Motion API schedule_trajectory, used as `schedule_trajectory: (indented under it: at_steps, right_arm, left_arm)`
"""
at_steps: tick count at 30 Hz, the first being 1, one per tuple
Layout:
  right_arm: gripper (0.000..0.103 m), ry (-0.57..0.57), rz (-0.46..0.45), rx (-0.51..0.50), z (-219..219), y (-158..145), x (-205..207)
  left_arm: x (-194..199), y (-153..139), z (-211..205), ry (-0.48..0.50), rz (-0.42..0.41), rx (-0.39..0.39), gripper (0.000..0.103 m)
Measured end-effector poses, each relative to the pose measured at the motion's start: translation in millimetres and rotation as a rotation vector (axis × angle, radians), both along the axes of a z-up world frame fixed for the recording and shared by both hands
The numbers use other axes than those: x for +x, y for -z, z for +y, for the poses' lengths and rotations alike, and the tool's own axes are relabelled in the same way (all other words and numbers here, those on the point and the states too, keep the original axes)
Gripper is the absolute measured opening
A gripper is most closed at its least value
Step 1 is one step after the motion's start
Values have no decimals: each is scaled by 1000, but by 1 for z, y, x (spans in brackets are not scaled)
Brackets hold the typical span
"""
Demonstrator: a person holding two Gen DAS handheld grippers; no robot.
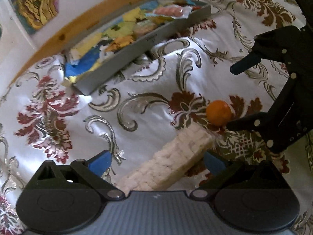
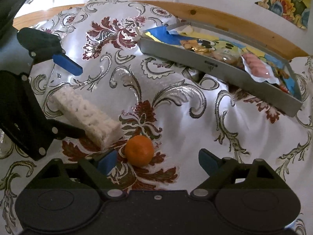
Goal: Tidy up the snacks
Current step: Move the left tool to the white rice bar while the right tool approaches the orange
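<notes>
Fruit: small round orange mandarin [image 2: 139, 150] lies lower centre on the floral white tablecloth [image 2: 176, 117], between the right gripper [image 2: 157, 159] jaws, which stand wide.
Bar: pale puffed-rice block [image 1: 168, 162] lies between the left gripper [image 1: 156, 159] jaws, also wide.
Tray: grey rectangular tray [image 1: 121, 62] of wrapped snacks, upper frame.

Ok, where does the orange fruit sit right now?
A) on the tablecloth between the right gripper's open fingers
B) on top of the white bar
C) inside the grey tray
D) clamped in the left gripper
A: the orange fruit rests on the tablecloth between the open fingers of the right gripper, apart from the grey tray.
</notes>
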State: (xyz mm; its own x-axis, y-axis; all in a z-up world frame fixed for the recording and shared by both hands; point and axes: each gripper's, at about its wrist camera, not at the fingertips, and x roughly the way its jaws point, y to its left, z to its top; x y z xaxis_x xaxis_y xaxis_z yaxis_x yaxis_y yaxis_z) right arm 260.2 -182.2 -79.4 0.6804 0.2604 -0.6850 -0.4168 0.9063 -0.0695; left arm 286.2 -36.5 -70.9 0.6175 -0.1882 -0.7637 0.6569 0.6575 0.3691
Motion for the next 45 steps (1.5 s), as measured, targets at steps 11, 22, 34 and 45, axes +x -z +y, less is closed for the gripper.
schedule_trajectory:
  at_steps: [11, 22, 34, 45]
  right_arm:
    - [85, 4, 29, -16, 4, 11, 8]
    - [77, 0, 58, 13, 6, 18, 12]
    - [63, -8, 68, 39, 9, 22, 15]
    - [37, -24, 66, 54, 14, 19, 12]
  left_arm:
    - [10, 11, -4, 16, 110, 42, 89]
    - [16, 13, 2, -14, 155, 76, 69]
    - [19, 16, 1, -28, 196, 86, 57]
    - [17, 13, 0, -52, 232, 86, 44]
